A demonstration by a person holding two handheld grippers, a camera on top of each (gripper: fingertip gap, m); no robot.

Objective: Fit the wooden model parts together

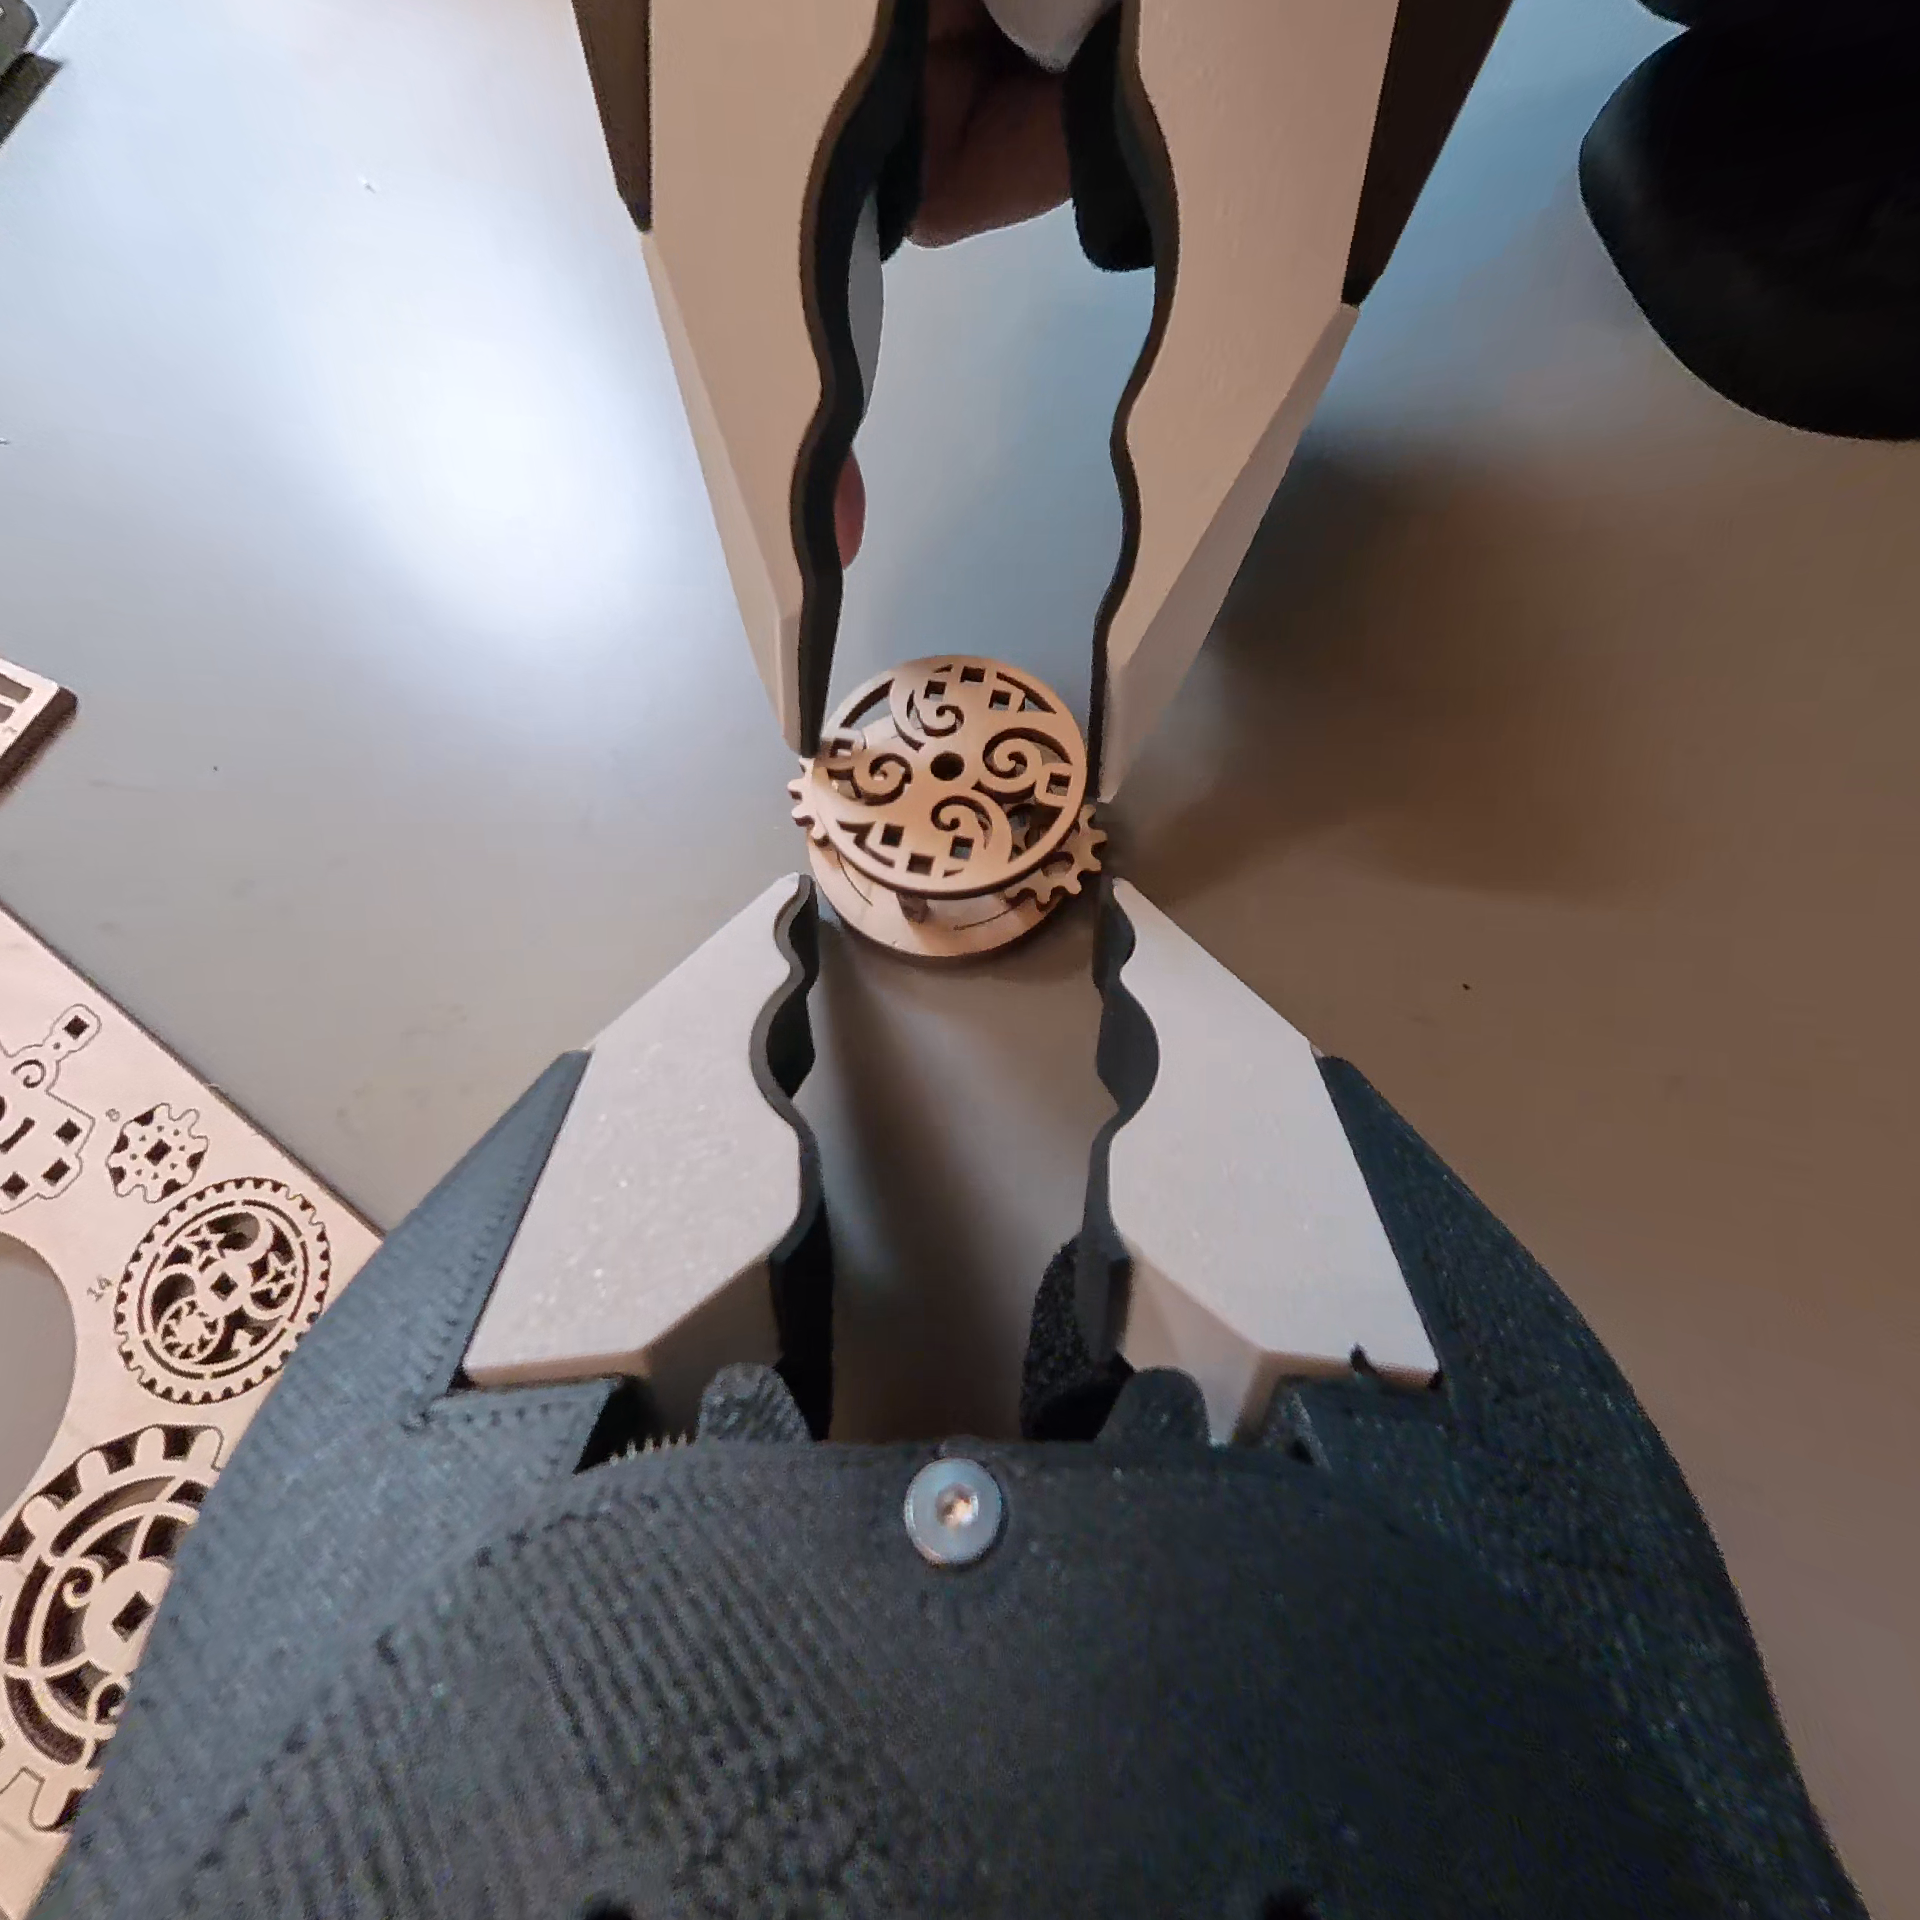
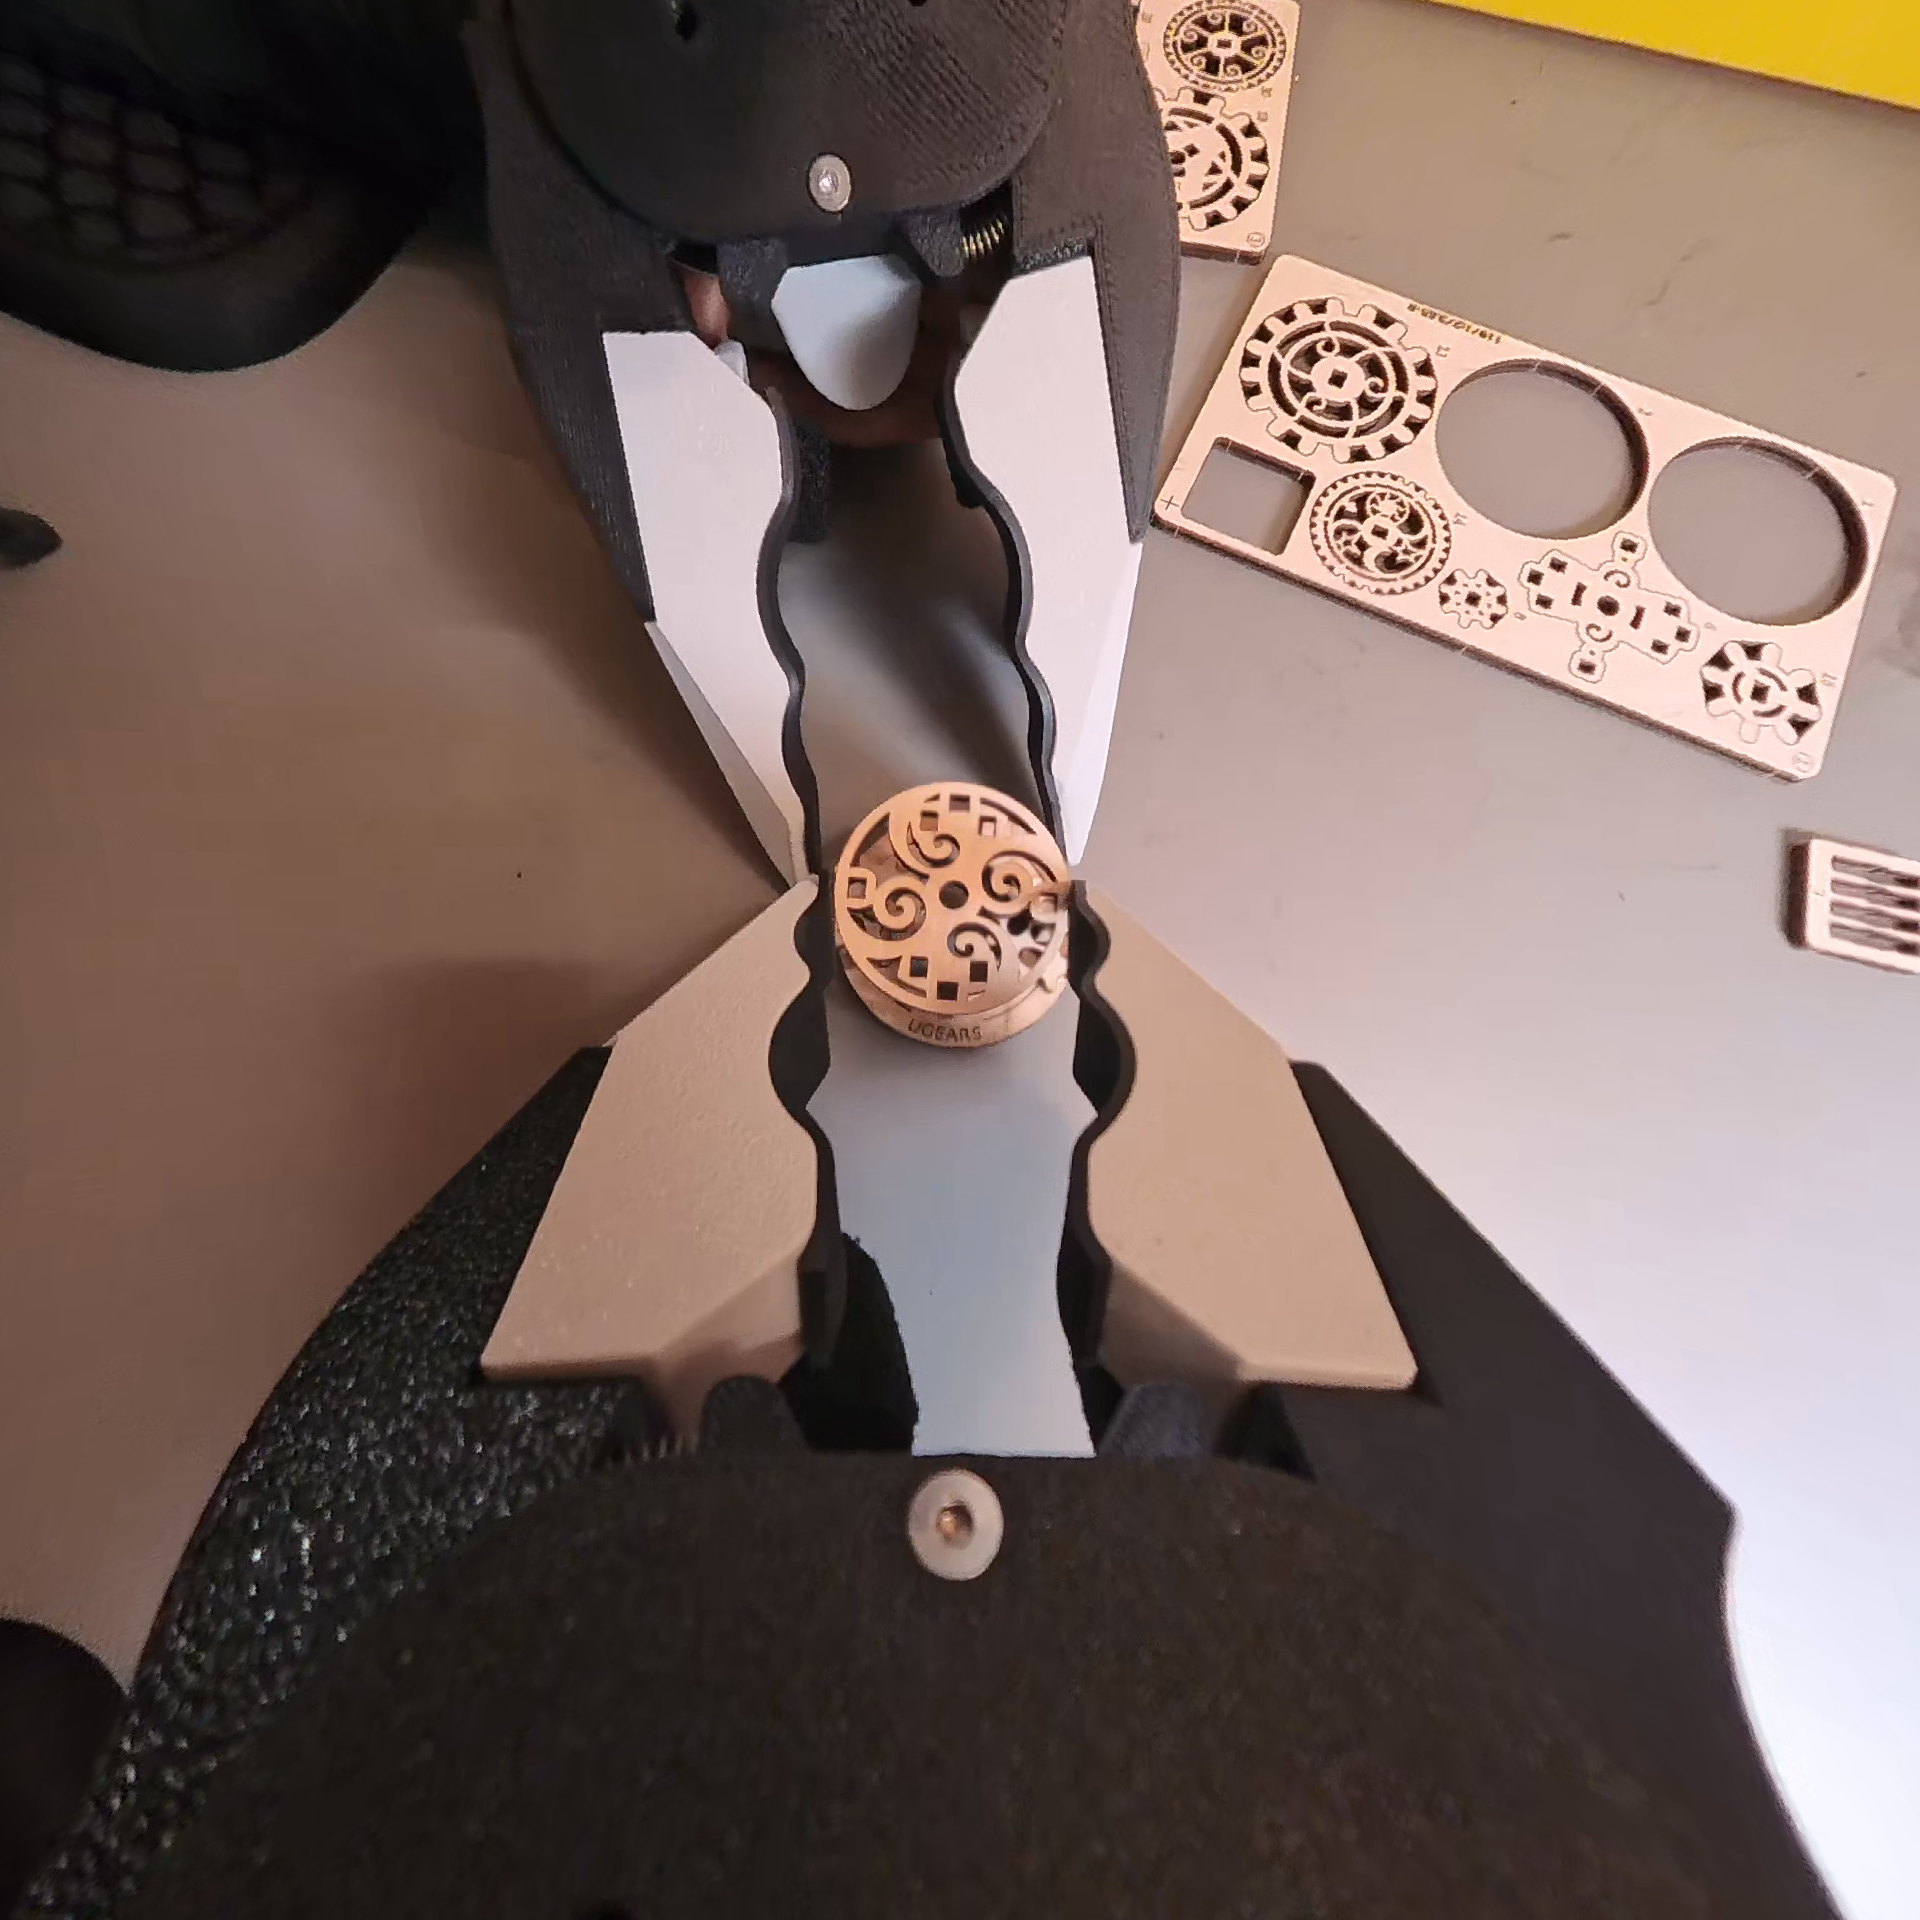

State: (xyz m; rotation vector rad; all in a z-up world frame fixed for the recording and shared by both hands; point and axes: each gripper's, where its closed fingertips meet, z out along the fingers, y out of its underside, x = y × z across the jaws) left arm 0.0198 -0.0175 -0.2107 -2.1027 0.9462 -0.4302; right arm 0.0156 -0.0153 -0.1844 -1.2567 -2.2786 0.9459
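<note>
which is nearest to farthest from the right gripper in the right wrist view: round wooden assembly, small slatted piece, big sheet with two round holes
1. round wooden assembly, between the right gripper fingertips.
2. small slatted piece, off to the right at the picture's edge.
3. big sheet with two round holes, farther back on the right.

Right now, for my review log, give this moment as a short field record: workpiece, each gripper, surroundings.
workpiece: round light-wood openwork disc assembly, stacked discs with small gears between them, on the grey table
left gripper: fingertips on either side of the assembly's near edge; contact unclear
right gripper: fingertips flank the assembly from the opposite side; grip unclear
surroundings: flat wooden parts sheet with two round empty holes, smaller wooden sheet beyond it, small slatted wooden piece
</note>
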